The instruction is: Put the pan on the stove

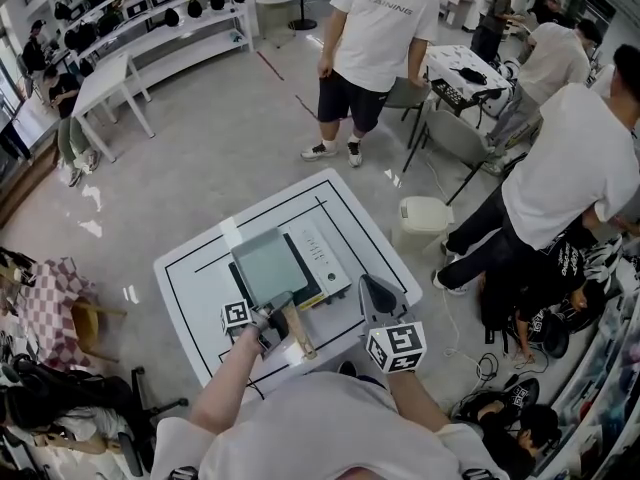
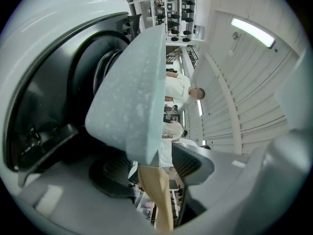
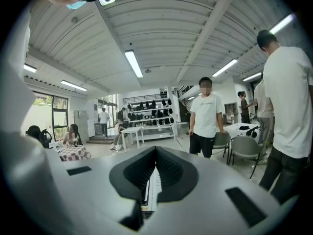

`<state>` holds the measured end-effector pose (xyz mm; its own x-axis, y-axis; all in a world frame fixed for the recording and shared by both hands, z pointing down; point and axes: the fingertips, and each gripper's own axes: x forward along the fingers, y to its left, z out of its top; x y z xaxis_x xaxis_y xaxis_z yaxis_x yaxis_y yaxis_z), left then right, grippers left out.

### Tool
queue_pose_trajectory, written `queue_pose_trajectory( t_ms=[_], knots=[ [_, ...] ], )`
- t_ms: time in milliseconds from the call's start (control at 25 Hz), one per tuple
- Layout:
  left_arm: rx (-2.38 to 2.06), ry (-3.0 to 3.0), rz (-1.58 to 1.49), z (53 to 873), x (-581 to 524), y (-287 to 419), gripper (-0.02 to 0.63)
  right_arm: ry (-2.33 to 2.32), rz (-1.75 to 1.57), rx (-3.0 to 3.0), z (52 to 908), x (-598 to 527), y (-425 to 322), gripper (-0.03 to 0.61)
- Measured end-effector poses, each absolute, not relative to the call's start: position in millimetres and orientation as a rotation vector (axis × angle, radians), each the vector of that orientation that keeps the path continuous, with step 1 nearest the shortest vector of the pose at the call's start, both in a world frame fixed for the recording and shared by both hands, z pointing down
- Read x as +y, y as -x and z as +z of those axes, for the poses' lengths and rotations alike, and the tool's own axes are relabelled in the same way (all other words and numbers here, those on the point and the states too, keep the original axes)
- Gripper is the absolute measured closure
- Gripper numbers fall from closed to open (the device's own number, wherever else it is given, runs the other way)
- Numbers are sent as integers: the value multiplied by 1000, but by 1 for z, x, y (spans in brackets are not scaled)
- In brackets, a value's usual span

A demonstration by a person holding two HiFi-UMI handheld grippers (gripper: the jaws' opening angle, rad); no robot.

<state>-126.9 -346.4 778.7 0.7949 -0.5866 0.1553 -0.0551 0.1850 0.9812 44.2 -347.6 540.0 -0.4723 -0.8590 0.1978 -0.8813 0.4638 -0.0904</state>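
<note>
stove [image 1: 322, 257]: one flat unit with a dark cooking surface and a white control panel along its right side. It is set on the white table [image 1: 188, 271], inside black lines marked on the top.
pan [image 1: 268, 265]: one square pan, pale grey-green. It is laid on the stove's dark cooking surface, left of the control panel, and most of that surface is covered by it.
handle [image 1: 299, 332]: light wood, fixed to the pan's near edge. It is pointed off the stove's near side, toward the person.
left gripper [image 2: 151, 170]: held at the stove's near side, about the handle. The jaws are spread wide with the handle between the two pads. Gaps are seen beside the wood, and no press on it is seen.
right gripper [image 3: 155, 153]: held off the stove's near right corner, well apart from the pan. The jaw tips are brought together and nothing is carried between them. The stove's control panel is glimpsed through the thin slit below the tips.
left marker cube [image 1: 236, 316]: borne on the left gripper, off the stove's near left corner.
right marker cube [image 1: 395, 347]: borne on the right gripper, nearer the person than the stove.
bin [image 1: 423, 221]: white, lidded, stood on the floor right of the stove, beside the table.
standing person [image 1: 376, 28]: white shirt, dark shorts, well beyond the stove's far side.
shelves [image 1: 150, 8]: white, loaded with dark rounded items, far beyond the stove to the left.
</note>
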Motion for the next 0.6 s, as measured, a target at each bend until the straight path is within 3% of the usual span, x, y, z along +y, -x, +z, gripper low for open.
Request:
queue_pose_trajectory(
  t_ms=[600],
  knots=[
    [-959,-1563,-519,714,-302,200,370,-1522,246,-2606,533,-341,-42,569]
  ],
)
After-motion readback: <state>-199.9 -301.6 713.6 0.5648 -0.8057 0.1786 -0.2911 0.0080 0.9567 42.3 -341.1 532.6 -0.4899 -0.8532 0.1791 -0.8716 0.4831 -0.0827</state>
